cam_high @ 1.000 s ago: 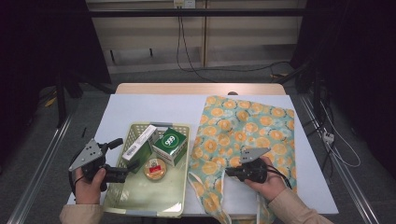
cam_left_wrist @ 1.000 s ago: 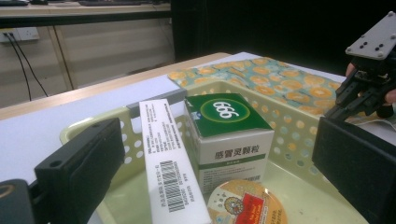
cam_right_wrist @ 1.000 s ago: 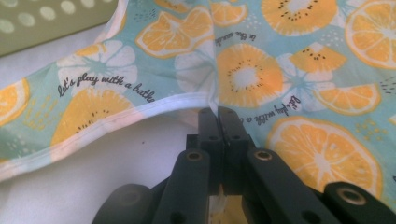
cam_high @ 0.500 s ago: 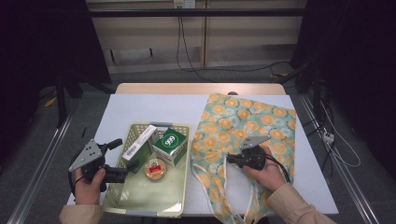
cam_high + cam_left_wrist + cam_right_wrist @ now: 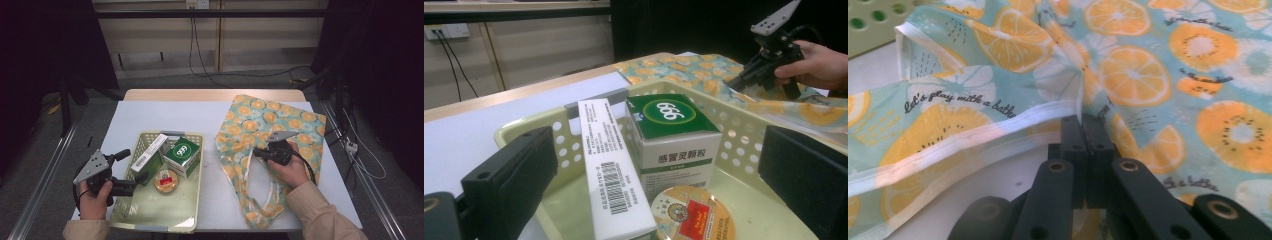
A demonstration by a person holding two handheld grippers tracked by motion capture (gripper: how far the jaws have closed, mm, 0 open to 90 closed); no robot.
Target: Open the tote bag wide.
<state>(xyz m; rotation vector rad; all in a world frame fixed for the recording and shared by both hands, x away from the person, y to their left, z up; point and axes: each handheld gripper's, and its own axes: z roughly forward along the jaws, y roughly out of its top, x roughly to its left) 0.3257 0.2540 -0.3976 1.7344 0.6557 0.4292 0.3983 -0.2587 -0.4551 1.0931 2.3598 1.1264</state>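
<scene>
The orange-print tote bag lies flat on the right half of the tabletop, its long axis running away from the person and its white-trimmed mouth facing the pale green basket. The right tongs are clamped on that mouth's upper hem. The left tongs hover apart at the basket's left rim, nearest the long white barcoded box, so whatever goes in travels rightward toward the mouth.
</scene>
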